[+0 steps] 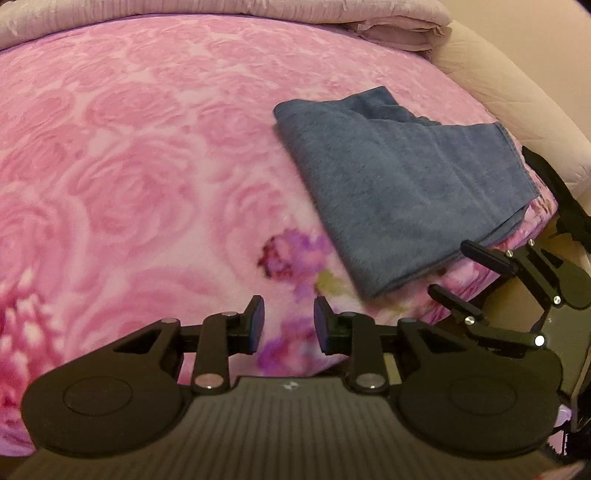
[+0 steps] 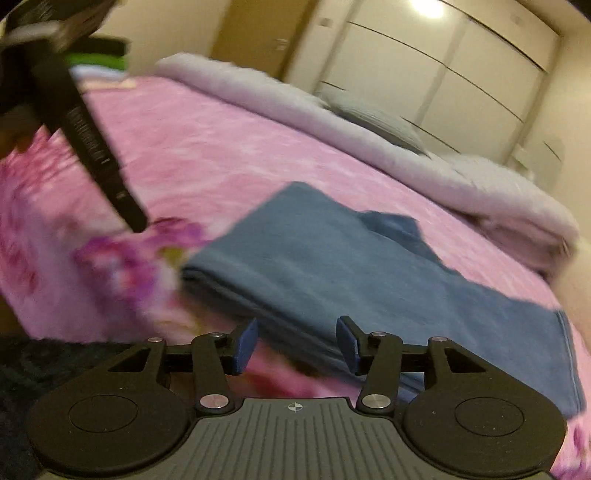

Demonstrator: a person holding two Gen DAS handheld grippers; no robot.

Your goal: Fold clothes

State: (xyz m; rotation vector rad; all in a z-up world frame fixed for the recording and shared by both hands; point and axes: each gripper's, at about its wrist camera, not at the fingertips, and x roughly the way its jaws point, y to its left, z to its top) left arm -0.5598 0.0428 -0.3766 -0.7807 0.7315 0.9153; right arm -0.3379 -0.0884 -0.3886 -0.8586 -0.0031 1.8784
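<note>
A folded blue cloth lies on the pink rose-pattern blanket near the bed's right edge. My left gripper is open and empty, just above the blanket, to the left of the cloth's near corner. My right gripper shows at the right, open, off the cloth's near edge. In the right wrist view the blue cloth lies just ahead of my open, empty right gripper. The left gripper's body crosses the upper left there.
A folded pale lilac quilt lies along the far side of the bed. The beige bed frame runs at the right. White wardrobe doors stand behind the bed. A dark rug lies below the bed edge.
</note>
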